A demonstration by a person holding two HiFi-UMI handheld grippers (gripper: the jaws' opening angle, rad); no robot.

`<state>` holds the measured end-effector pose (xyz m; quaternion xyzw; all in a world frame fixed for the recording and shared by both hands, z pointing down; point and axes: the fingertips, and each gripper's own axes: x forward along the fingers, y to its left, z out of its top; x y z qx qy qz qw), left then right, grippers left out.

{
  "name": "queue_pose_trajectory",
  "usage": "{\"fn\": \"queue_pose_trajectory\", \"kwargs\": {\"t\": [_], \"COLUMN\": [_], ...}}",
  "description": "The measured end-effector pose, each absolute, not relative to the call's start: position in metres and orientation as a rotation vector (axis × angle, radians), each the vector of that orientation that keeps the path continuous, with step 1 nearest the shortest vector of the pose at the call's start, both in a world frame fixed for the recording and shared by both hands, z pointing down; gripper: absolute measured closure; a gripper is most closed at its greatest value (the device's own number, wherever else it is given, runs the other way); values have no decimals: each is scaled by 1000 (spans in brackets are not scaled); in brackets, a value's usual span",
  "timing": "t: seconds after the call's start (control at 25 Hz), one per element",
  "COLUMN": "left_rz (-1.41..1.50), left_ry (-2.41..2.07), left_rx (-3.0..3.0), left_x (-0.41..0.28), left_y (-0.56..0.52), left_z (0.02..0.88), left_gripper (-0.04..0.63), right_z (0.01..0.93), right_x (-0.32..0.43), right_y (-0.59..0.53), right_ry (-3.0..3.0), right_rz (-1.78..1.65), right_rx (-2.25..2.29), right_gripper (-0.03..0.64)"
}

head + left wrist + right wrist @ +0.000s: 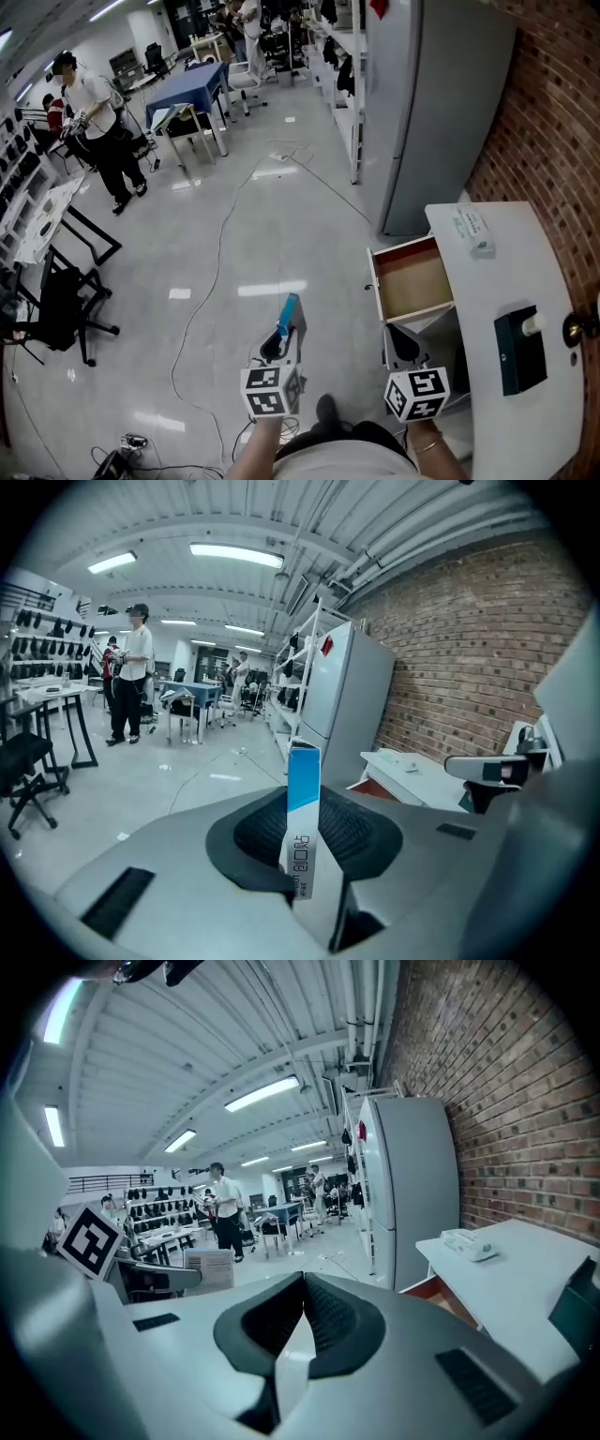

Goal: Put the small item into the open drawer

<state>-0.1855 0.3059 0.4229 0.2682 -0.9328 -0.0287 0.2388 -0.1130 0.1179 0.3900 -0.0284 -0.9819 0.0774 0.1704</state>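
Observation:
The small item is a slim box (288, 310), blue on top and white below. My left gripper (281, 339) is shut on it and holds it upright over the floor, left of the drawer. In the left gripper view the box (302, 822) stands between the pads with its blue end sticking out. The open drawer (412, 279), wooden inside, juts out from the white table (539, 281). My right gripper (403, 342) hangs just in front of the drawer's near edge. Its pads (319, 1321) meet with nothing between them.
A tall white fridge (422, 103) stands beyond the drawer against a brick wall (553, 112). On the table lie a black box (518, 350) and a white device (472, 232). A cable (220, 272) runs over the floor. A person (94, 122) stands far left.

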Motion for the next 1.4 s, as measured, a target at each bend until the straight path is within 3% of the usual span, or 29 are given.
{"fn": "queue_pose_trajectory", "kwargs": {"t": [0.76,1.4], "left_rz": [-27,140], "left_ry": [-2445,-2372], "left_rx": [844,1108], "left_x": [-255,-288], "left_y": [235,44], "left_z": [450,458], "left_gripper": [488,488], "right_z": [414,426], "right_x": [-157,-138], "right_y": [41,-120], "right_ry": [-2735,-2765], "right_rz": [269,378], "right_rx": [135,441], "right_gripper": [609,609]}}
